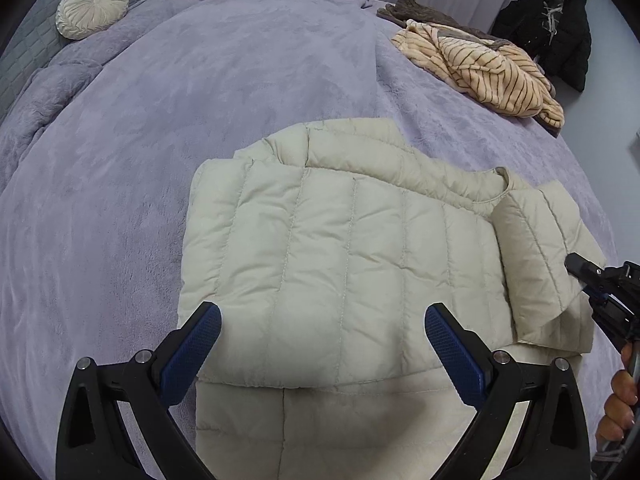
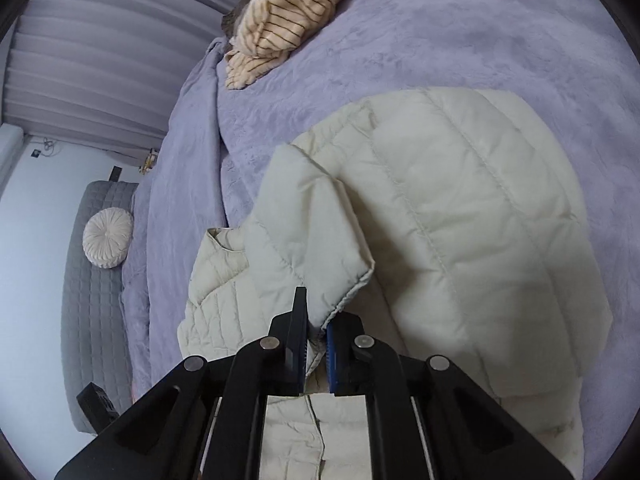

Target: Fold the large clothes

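A cream quilted puffer jacket [image 1: 340, 248] lies partly folded on a lavender blanket [image 1: 160, 140] that covers the bed. My left gripper [image 1: 322, 320] hovers open over the jacket's near folded edge, its blue pads [image 1: 200, 348] apart with nothing between them. One sleeve [image 1: 544, 264] is folded across the jacket's right side. My right gripper [image 1: 580, 268] comes in from the right at that sleeve. In the right wrist view, the right gripper [image 2: 320, 312] is shut on the sleeve's cuff [image 2: 340, 300], and the sleeve [image 2: 304, 240] rises off the jacket's body [image 2: 480, 220].
A beige striped garment [image 1: 480, 72] lies heaped on a brown one at the bed's far right. A black coat [image 1: 556, 28] hangs by the wall beyond. A round pleated cushion [image 1: 93, 6] leans on the grey headboard. A person's hand [image 1: 618, 404] holds the right gripper's handle.
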The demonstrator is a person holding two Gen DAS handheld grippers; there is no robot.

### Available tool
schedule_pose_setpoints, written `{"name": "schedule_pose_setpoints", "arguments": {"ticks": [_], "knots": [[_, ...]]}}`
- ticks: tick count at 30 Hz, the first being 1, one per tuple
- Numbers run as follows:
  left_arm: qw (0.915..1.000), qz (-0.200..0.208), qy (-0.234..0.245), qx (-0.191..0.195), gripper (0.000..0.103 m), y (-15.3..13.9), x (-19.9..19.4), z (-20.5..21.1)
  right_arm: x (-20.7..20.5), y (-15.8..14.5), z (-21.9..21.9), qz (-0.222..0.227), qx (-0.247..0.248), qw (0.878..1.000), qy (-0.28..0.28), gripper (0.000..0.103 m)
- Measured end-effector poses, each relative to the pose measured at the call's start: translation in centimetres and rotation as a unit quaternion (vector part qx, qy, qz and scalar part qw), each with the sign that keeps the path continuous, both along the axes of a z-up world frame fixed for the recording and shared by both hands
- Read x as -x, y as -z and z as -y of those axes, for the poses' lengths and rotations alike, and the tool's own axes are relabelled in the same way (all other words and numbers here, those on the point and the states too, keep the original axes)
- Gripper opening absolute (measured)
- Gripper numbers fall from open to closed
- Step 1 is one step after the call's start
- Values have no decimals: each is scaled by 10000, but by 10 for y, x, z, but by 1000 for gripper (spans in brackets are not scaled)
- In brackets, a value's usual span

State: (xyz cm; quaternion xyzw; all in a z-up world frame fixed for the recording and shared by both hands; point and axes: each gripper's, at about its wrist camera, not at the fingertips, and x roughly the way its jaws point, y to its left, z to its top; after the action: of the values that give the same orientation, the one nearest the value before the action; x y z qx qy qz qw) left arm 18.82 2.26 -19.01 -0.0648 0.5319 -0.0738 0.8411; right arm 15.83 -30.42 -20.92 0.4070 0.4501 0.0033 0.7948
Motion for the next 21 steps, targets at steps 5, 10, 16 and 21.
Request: {"name": "schedule_pose_setpoints", "arguments": {"ticks": [5,10,16,21], "knots": [[9981,26,-45,617,102,-6,-5,-25,-27,-25,-61,522,747,9896,-1109,8],[9924,-167,98,1218,102,0,-13,-35,-36,-18,-126,522,1306,9643,-2243,8],[9847,-391,421,1648,102,8,-20,-13,-30,13,-156,62,1539,9461,-2848,33],[9795,-622,555,1833,102,16,-31,11,-14,9,-136,9,1194,9555,-2698,86]]}}
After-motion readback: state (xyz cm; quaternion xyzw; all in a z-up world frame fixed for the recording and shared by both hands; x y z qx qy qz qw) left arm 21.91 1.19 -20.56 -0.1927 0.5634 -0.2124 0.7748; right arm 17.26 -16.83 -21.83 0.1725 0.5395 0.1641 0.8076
